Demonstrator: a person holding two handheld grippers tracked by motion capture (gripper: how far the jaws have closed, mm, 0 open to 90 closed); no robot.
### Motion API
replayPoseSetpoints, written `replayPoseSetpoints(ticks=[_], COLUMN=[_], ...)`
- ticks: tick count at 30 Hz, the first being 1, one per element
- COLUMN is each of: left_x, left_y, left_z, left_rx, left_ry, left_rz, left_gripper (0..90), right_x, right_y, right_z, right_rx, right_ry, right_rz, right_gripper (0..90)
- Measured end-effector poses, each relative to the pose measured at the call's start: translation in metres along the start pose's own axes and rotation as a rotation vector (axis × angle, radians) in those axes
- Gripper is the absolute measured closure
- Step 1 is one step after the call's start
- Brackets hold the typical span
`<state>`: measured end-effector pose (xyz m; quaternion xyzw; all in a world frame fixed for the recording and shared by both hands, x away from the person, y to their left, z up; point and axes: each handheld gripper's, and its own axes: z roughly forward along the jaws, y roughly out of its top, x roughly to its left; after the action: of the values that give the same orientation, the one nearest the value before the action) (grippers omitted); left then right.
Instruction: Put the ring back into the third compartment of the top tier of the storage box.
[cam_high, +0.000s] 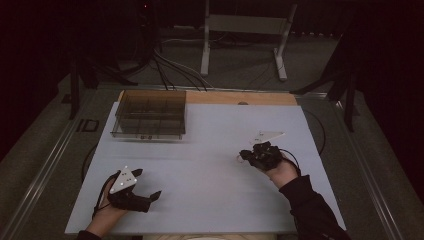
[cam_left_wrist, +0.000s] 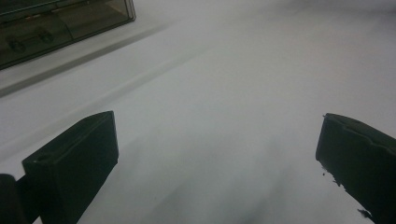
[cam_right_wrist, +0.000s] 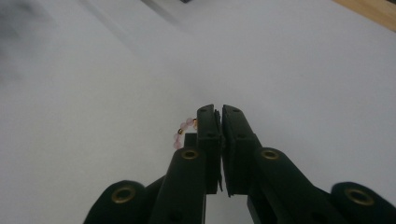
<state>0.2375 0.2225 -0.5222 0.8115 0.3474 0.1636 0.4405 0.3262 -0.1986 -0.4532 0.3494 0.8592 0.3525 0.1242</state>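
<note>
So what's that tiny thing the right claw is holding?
Start at the white table and find the right claw on its right side. Pinched in its shut tips is a little bead bracelet. Its pale pink and gold beads are the sole colourful thing on the table.

Right tongs: 2 black jaws pressed together, brass rivets on the arms. Bracelet: pink beads with gold spacers, pinched between the jaws, a short loop showing at their left side. White counter beneath; wooden edge at top right.
</note>
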Motion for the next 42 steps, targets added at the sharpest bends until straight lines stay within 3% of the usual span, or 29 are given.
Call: replayPoseSetpoints(ticks=[25,42], left_x=[0.000,0.001], left_y=[0.000,0.000], left_z=[0.000,-0.001], left_rx=[0.001,0.000], left_ry=[-0.001,0.000], left_rz=[0.005,0.003], left_gripper=[0.0,0.0], right_x=[0.013,0.025], right_y=[0.044,0.085], right_z=[0.015,0.027], right_rx=[-0.022,-0.043], right_ry=[0.036,0.052], right_rz=[-0.057,-0.105], right_gripper=[87.7,87.7])
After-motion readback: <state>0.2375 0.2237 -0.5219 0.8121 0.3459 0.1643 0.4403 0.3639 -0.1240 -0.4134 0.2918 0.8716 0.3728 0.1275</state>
